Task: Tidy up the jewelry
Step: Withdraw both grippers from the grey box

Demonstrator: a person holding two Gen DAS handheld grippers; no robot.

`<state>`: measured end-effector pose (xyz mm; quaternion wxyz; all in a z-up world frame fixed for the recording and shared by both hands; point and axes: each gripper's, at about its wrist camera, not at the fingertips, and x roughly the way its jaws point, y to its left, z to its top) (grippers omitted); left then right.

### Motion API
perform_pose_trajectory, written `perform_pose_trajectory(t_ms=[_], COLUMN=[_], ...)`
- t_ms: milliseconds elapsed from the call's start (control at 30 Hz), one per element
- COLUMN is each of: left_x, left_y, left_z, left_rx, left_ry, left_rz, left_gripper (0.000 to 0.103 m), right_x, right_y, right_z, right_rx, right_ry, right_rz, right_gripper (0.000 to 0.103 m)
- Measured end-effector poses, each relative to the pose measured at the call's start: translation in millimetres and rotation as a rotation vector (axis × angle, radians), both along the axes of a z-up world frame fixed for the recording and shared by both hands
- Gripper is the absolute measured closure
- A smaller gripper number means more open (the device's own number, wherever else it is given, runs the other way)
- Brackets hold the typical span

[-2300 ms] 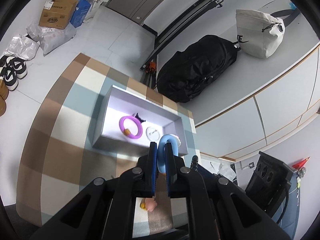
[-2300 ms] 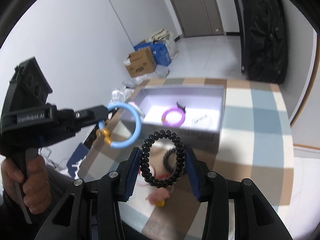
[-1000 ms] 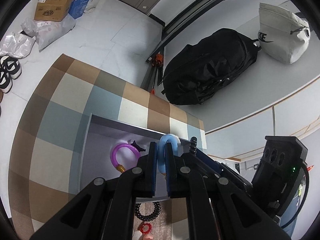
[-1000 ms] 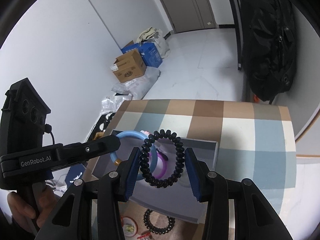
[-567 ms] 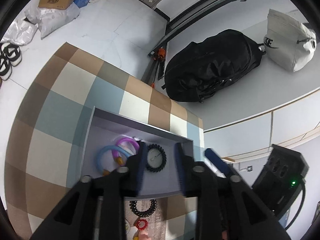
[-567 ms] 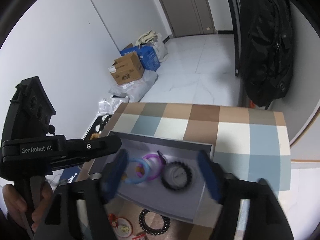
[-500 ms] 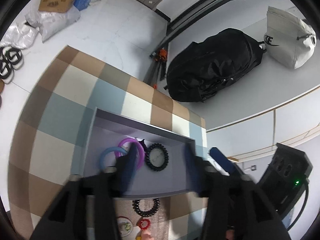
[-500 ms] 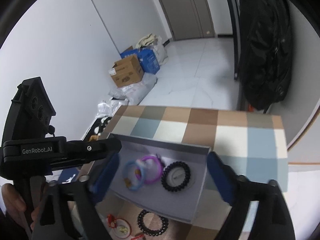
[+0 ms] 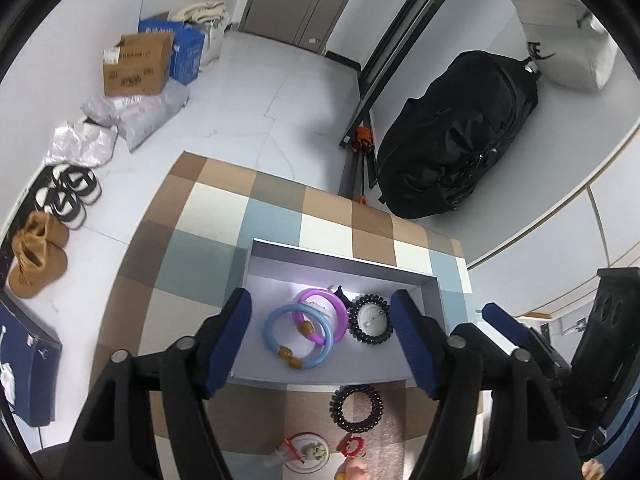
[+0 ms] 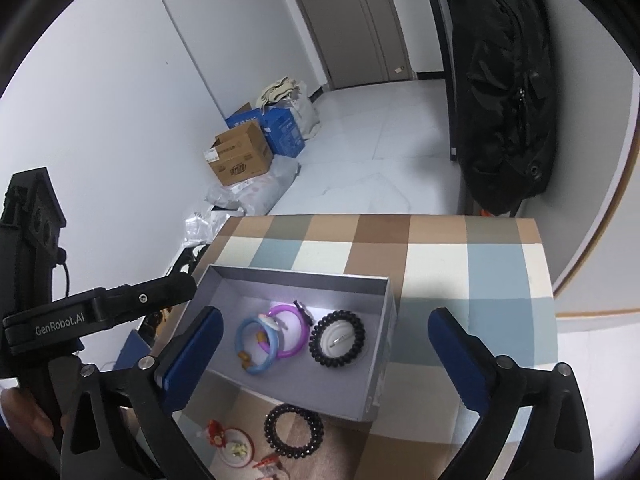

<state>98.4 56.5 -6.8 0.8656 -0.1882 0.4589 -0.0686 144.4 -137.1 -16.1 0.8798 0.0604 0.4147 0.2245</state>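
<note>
A grey open box [image 9: 340, 258] [image 10: 384, 364] stands on the checked table. Inside lie a light blue bangle [image 9: 280, 318] [image 10: 245, 332], a purple bangle [image 9: 338, 314] [image 10: 294, 346] and a black coil bracelet [image 9: 370, 320] [image 10: 338, 338] around a small white piece. My left gripper [image 9: 322, 328] is open and empty above the box. My right gripper [image 10: 326, 344] is open and empty above the box too. The left gripper's body [image 10: 100, 312] shows at the left of the right wrist view.
In front of the box lie another black coil bracelet [image 9: 356, 404] [image 10: 294, 432], a small round dish [image 9: 306, 450] [image 10: 236, 448] and red trinkets [image 9: 352, 444]. A black backpack [image 9: 452, 140], cardboard boxes [image 9: 134, 64] and shoes [image 9: 68, 196] stand on the floor beyond the table.
Both grippers opened and let go: the blue bangle and the black coil bracelet now lie in the box. Both grippers have pulled back and up a little.
</note>
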Motion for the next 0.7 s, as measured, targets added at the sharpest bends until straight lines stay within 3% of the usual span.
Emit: perform_pose_trajectory(t_ms=[400, 500, 700], left_x=[-31.4, -37.8, -47.9], left_y=[-6.6, -5.6, -4.6], left_z=[9.3, 7.1, -1.9], left_rx=[0.148, 0.165, 0.212], left_ry=[-0.109, -0.112, -0.103], left_rz=[0.034, 0.043, 0.048], left_gripper=[0.032, 0.020, 0.019], right_x=[-36.2, -47.5, -69.3], right_y=[-2.0, -2.2, 2.5], right_z=[11.0, 12.6, 12.7], right_rx=[-0.013, -0.023, -0.073], right_ry=[-0.080, -0.101, -0.162], right_rz=[0.005, 0.010, 0.038], right_gripper=[0.000, 0.000, 0.000])
